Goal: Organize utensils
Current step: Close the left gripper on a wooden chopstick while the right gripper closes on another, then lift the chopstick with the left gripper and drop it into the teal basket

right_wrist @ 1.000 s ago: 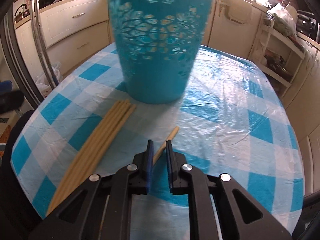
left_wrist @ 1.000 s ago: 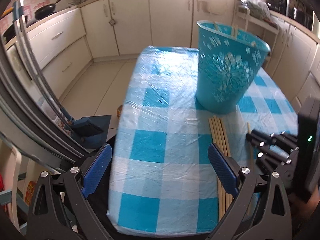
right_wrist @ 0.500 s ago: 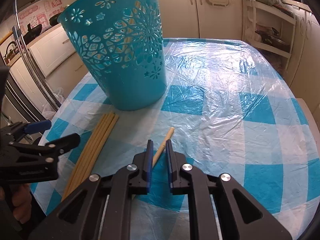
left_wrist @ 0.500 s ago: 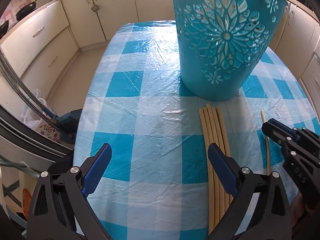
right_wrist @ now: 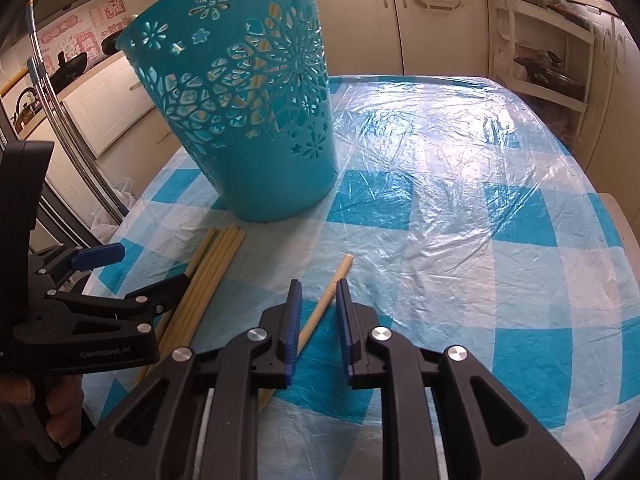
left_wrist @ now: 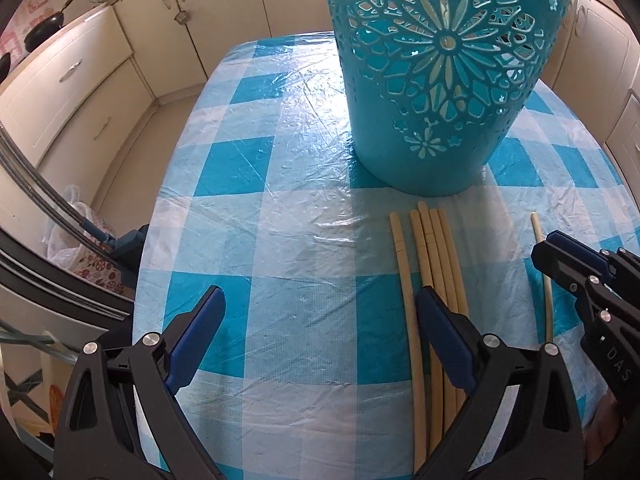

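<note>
A teal cut-out basket [left_wrist: 440, 80] [right_wrist: 248, 120] stands on the checked table, and pale sticks show through its holes. A bundle of several pale chopsticks [left_wrist: 434, 264] [right_wrist: 212, 264] lies in front of it. My left gripper [left_wrist: 320, 300] [right_wrist: 154, 265] is wide open with nothing in it, and its right finger [left_wrist: 444, 332] hovers over the bundle. A single chopstick [left_wrist: 542, 264] [right_wrist: 326, 300] lies apart on the cloth. My right gripper [right_wrist: 319, 286] [left_wrist: 560, 252] straddles it. Its jaws are opening, with a gap showing beside the stick.
The blue-and-white checked tablecloth [left_wrist: 304, 208] has wrinkled clear plastic over it. Its near-left edge drops toward the floor, a plastic bag [left_wrist: 72, 216] and metal rails. Cream kitchen cabinets [left_wrist: 80, 80] ring the room, and a shelf unit [right_wrist: 544, 52] stands at the far right.
My left gripper came down and closer to the basket and bundle. The right gripper's view swung off the basket, and its jaws have widened slightly around the single chopstick.
</note>
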